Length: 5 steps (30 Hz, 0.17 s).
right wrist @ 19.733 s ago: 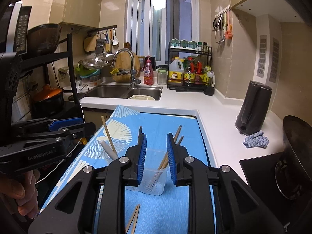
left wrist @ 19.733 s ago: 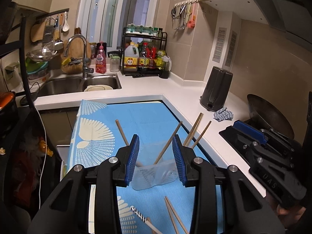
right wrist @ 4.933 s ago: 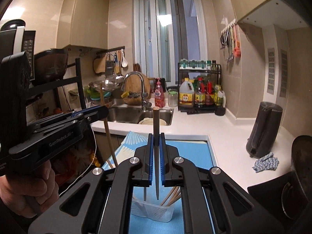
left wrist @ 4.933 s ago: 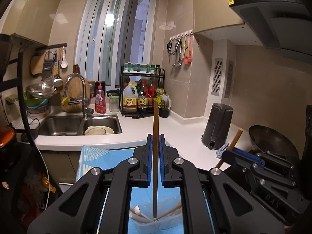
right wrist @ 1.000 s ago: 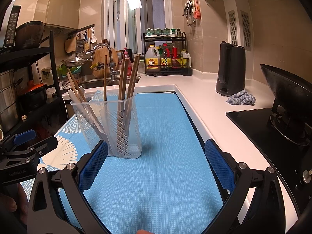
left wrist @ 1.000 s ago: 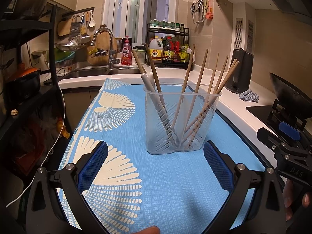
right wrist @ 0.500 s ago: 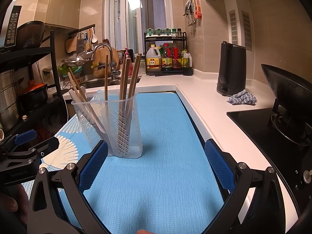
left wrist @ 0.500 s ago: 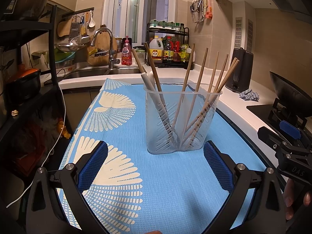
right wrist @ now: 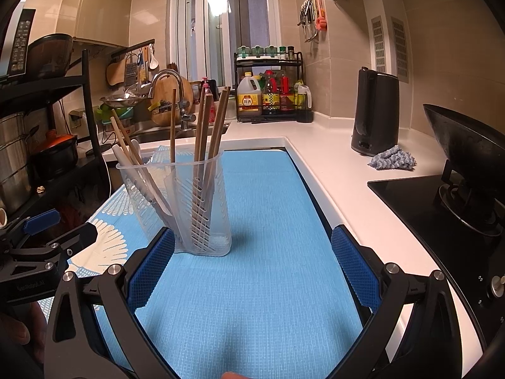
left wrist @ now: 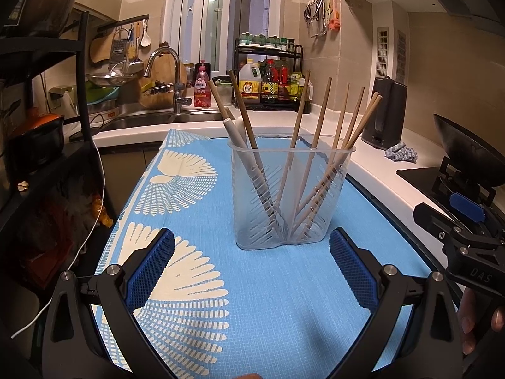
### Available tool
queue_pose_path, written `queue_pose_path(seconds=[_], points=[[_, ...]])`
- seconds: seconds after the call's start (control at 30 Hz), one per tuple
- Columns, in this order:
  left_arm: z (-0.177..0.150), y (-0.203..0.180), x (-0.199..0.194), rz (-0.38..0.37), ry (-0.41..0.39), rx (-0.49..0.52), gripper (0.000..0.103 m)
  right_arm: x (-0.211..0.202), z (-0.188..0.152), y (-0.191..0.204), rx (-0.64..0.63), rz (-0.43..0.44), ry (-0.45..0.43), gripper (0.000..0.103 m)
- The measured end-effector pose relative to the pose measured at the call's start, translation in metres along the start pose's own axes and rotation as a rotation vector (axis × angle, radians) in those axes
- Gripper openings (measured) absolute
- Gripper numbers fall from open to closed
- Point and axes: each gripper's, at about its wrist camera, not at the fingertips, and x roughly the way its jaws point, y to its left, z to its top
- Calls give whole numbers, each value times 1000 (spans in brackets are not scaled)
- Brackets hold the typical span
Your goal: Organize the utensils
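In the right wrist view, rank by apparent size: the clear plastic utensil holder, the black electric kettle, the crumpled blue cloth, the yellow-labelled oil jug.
1. Clear plastic utensil holder, though it sits nearest the camera.
2. Black electric kettle.
3 and 4. Crumpled blue cloth and yellow-labelled oil jug look alike; not ranked.

This is a small home kitchen. A steel sink (left wrist: 148, 120) with a curved faucet (left wrist: 167, 75) sits under the window (right wrist: 221, 25), a pink dish-soap bottle (left wrist: 202, 90) beside it. A black rack (left wrist: 268, 75) holds oil and sauce bottles (spice jars along its top shelf). A grater and ladles (left wrist: 129, 50) hang from a wall rail, scissors (right wrist: 311, 15) from hooks. On the white table (right wrist: 331, 158) stand a dark electric kettle (right wrist: 375, 113) and a crumpled dishcloth (right wrist: 391, 158); a wok (right wrist: 467, 154) sits on the black cooktop (right wrist: 419, 208).
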Motion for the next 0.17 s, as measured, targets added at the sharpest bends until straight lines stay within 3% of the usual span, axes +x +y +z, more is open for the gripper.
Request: queue_pose_path(seconds=[0.17], points=[[0, 0, 0, 2, 5, 1, 96, 0, 0, 0, -1, 0, 0, 98]])
